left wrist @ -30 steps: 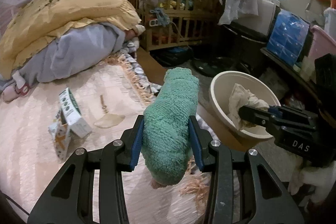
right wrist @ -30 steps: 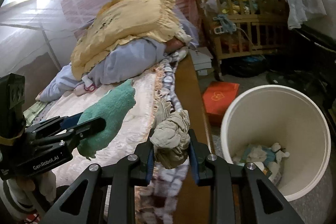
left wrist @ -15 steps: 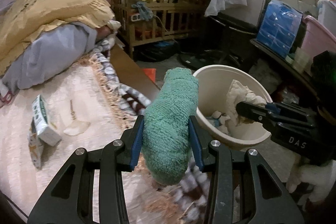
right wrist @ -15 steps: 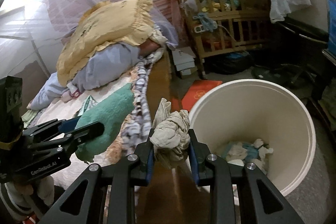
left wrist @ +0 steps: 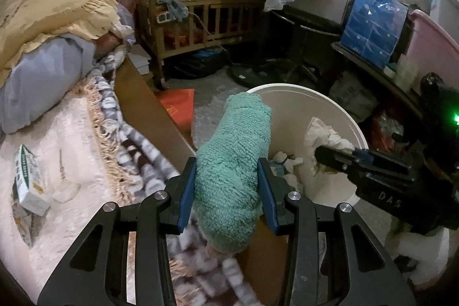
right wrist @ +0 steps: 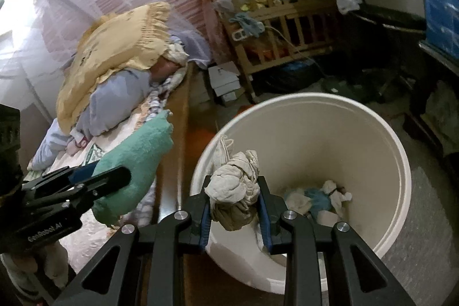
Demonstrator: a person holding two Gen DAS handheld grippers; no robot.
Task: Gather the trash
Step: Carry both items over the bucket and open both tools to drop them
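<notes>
My left gripper (left wrist: 228, 192) is shut on a fluffy green cloth (left wrist: 235, 168), which hangs over the bed's wooden edge beside the white bin (left wrist: 338, 111). In the right wrist view the same green cloth (right wrist: 134, 162) shows at the left in the left gripper (right wrist: 97, 179). My right gripper (right wrist: 233, 208) is shut on a crumpled beige rag (right wrist: 235, 185), held over the near rim of the white bin (right wrist: 373, 116). Several pale scraps (right wrist: 315, 200) lie on the bin's bottom. From the left wrist, the right gripper (left wrist: 327, 157) reaches over the bin with the beige rag (left wrist: 327, 136).
A small green-and-white carton (left wrist: 28, 179) lies on the pink bed cover. A yellow pillow (left wrist: 48, 7) and grey bedding are piled at the bed's head. A wooden crib (left wrist: 200, 10), an orange box (left wrist: 179, 105) on the floor and cluttered shelves (left wrist: 373, 27) surround the bin.
Both grippers have swung rightward from over the bed toward the bin, each keeping its cloth. The right one now hangs over the bin's opening; the left has reached the bed's edge.
</notes>
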